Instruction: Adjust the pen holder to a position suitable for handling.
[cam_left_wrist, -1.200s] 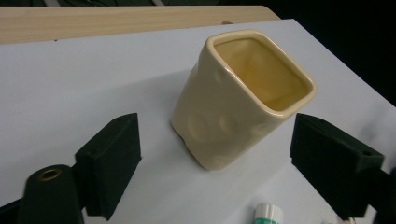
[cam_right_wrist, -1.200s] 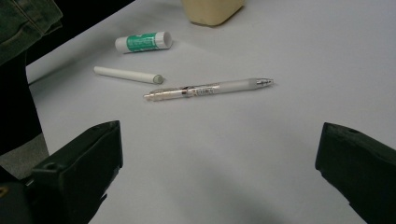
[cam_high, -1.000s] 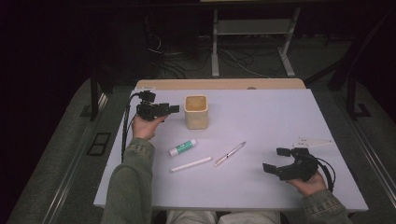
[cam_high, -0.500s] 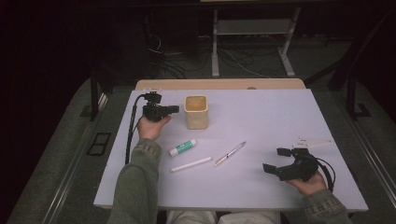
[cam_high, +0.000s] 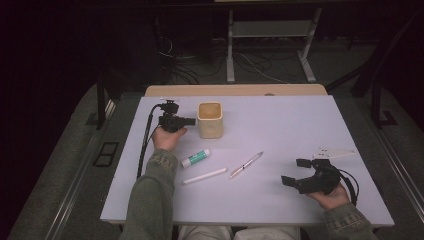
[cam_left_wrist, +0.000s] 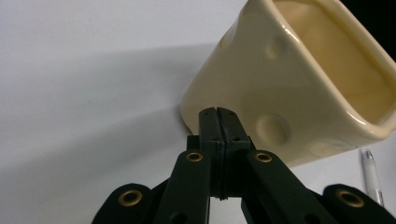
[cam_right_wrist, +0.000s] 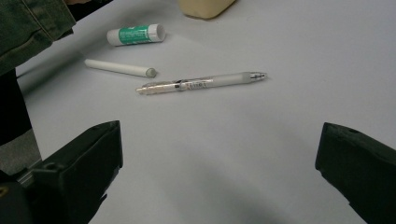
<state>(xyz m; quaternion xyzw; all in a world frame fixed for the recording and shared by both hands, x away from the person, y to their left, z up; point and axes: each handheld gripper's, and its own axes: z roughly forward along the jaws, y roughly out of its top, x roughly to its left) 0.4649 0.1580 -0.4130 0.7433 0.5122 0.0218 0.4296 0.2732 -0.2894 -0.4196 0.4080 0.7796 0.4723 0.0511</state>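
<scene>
The left gripper (cam_high: 189, 120) has just been closing, and now its two black jaws are pressed together with nothing between them. Its tips are just beside the cream-coloured square ceramic cup with round dimples (cam_left_wrist: 289, 84), which stands upright near the far edge of the white table (cam_high: 280, 125). The right gripper (cam_high: 295, 172) rests low at the near right with its jaws wide apart and empty. In front of it lies a clear plastic pen (cam_right_wrist: 201, 83), and beyond it a white stick (cam_right_wrist: 120, 68) and a green-and-white glue tube (cam_right_wrist: 136, 34).
</scene>
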